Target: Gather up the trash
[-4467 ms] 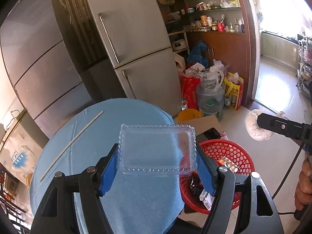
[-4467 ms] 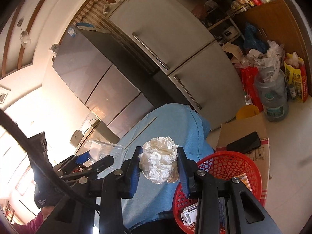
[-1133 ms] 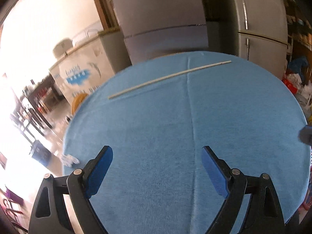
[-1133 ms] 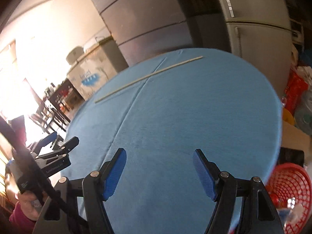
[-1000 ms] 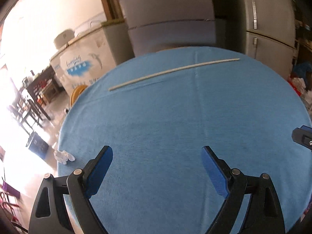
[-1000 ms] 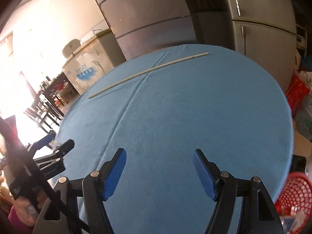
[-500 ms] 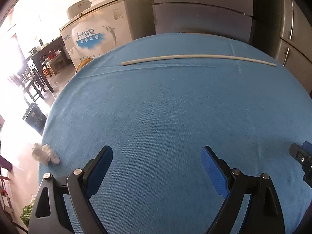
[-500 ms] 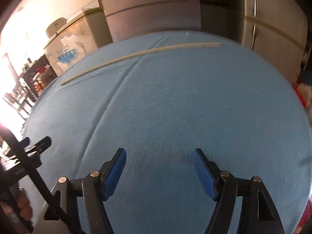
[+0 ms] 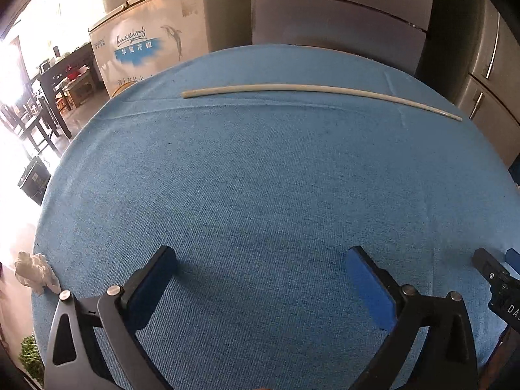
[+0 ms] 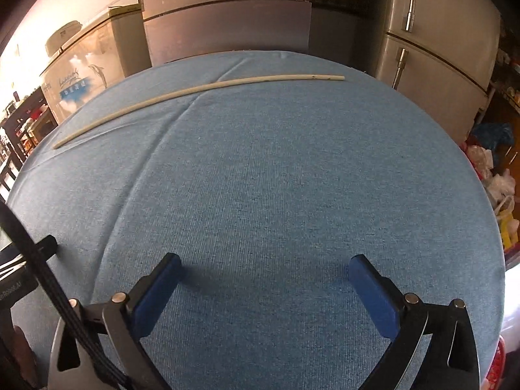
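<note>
A long thin cream stick (image 9: 312, 92) lies across the far side of the round table's blue cloth (image 9: 260, 175); it also shows in the right wrist view (image 10: 195, 92). My left gripper (image 9: 260, 263) is open and empty, low over the near part of the cloth. My right gripper (image 10: 265, 268) is open and empty too, low over the cloth beside it; its tip shows at the right edge of the left wrist view (image 9: 497, 276). A crumpled white tissue (image 9: 34, 271) lies on the floor past the table's left edge.
Grey fridges (image 10: 227, 16) and a white chest freezer (image 9: 152, 35) stand behind the table. Dark chairs and a table (image 9: 42, 97) are at the left. Bags and clutter (image 10: 494, 169) sit on the floor at the right. A sliver of red basket (image 10: 500, 370) shows bottom right.
Both grippers, earlier shut on a clear plastic box and a tissue wad near the red basket, are now open and empty. Both have swung back over the table and come lower.
</note>
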{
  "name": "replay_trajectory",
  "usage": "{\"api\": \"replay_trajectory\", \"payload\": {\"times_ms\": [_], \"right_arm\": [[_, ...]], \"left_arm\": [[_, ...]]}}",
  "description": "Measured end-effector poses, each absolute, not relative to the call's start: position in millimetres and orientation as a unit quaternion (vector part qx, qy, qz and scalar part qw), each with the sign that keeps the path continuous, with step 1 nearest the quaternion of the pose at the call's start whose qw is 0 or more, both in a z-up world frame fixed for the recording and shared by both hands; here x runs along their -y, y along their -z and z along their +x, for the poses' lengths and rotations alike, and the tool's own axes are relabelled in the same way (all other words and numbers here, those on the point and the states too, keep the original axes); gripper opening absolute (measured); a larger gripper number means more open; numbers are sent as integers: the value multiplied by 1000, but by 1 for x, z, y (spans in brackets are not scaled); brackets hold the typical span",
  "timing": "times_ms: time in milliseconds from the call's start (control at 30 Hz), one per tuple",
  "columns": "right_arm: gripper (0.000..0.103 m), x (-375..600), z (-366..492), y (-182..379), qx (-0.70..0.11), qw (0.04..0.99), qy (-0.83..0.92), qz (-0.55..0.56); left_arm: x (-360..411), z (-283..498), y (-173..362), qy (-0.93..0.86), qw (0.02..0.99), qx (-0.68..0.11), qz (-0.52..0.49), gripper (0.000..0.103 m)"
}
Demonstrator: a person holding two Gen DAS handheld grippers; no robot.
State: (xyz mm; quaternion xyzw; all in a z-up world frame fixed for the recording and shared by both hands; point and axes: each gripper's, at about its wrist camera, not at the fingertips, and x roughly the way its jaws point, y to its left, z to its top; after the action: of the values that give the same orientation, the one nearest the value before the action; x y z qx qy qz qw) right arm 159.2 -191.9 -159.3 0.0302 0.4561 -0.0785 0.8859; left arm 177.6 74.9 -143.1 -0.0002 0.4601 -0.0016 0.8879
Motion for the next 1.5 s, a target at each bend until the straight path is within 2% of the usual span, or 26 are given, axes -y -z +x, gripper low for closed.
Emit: {"api": "replay_trajectory", "payload": {"times_ms": [833,1167,1500], "right_arm": [[103,186,145,154,-443,895,51,37],[103,176,95,85,-362,931,20,39],[103,182,44,35,-299,953,15,43]], "left_arm": [[-73,175,135,10,883,-469,10,103],[-66,113,51,11,927,-374,32,103],[-49,45,-13,50,948,-311,40,103]]}}
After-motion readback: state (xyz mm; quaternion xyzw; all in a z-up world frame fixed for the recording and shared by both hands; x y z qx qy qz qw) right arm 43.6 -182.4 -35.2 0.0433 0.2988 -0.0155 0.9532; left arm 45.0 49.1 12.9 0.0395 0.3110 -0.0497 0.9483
